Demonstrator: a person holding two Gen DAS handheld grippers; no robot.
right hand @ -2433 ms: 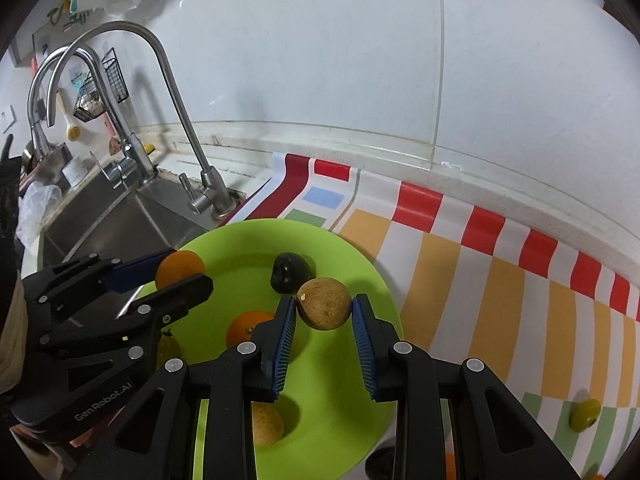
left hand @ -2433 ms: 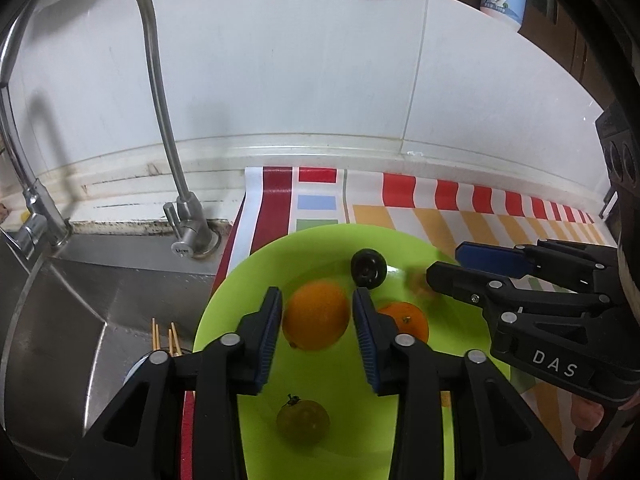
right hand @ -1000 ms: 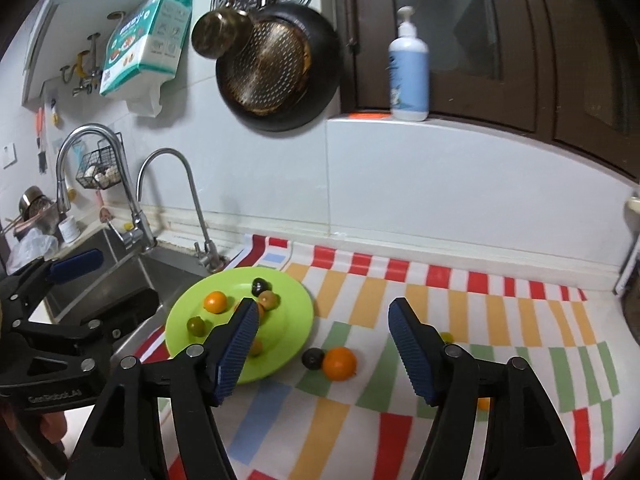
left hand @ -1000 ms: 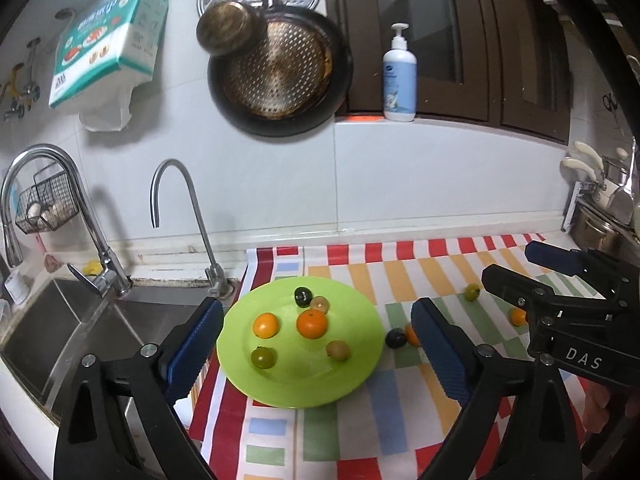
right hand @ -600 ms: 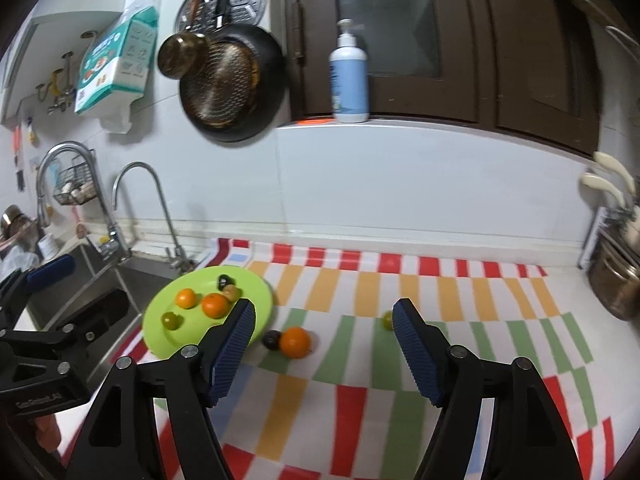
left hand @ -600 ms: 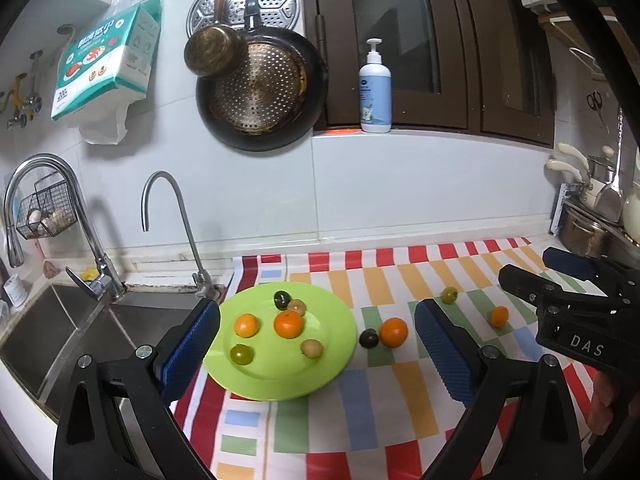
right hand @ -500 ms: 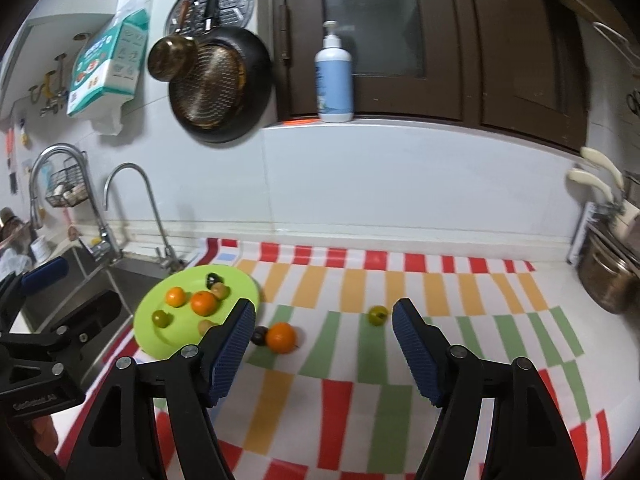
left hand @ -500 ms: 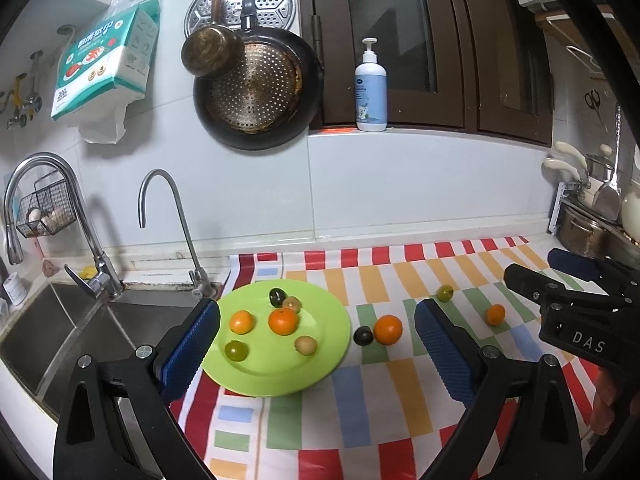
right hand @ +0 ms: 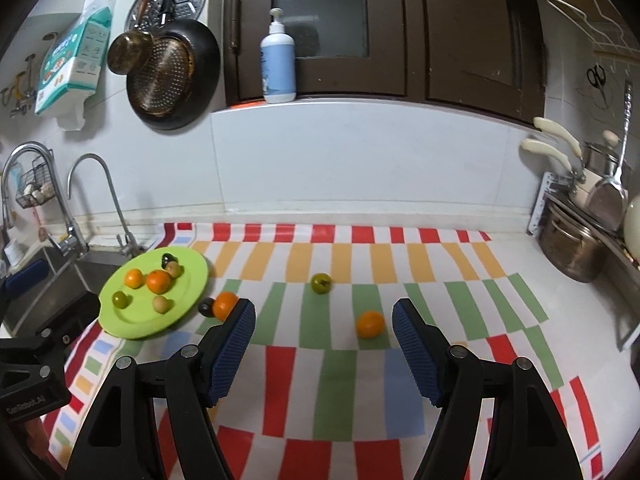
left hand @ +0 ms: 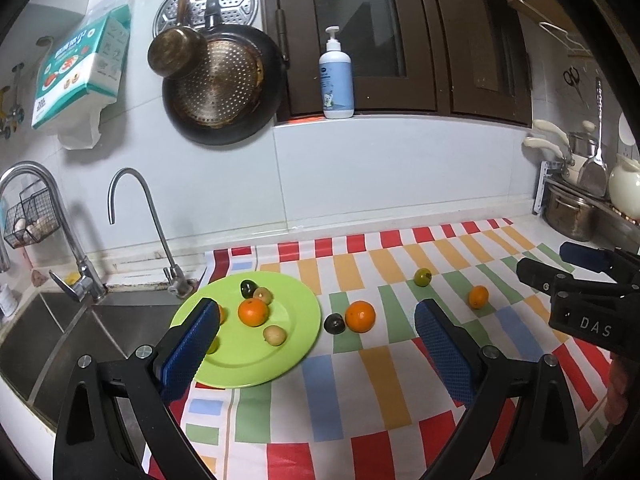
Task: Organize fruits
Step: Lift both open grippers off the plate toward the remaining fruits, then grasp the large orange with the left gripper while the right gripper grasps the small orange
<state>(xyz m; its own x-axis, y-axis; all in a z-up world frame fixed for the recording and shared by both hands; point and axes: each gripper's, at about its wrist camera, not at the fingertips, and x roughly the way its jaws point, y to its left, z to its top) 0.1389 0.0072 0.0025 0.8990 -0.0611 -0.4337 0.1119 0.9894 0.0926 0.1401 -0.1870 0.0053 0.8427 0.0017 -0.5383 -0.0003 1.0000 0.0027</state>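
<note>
Claw [left hand: 312, 344] on the left hand stood wide apart and gripped nothing in the left wrist view, its pads hanging above the striped cloth [left hand: 360, 408] that covered the surface. Six fruits already lay on the green plate [left hand: 296, 344] beside the sink [left hand: 52, 336], one half hidden behind a pad. Just off the plate's rim a dark fruit [left hand: 334, 323] touched a large orange [left hand: 360, 316]; a green fruit [left hand: 422, 277] and a small orange [left hand: 478, 297] lay further right.

From the right wrist view, the right claw [right hand: 323, 340] was likewise spread and empty. The small orange [right hand: 370, 324] lay near its line, the green fruit [right hand: 321, 283] beyond. That orange looked the natural next pick: bringing the pads down either side of its widest part and closing gently should keep the round fruit from rolling off across the cloth.
</note>
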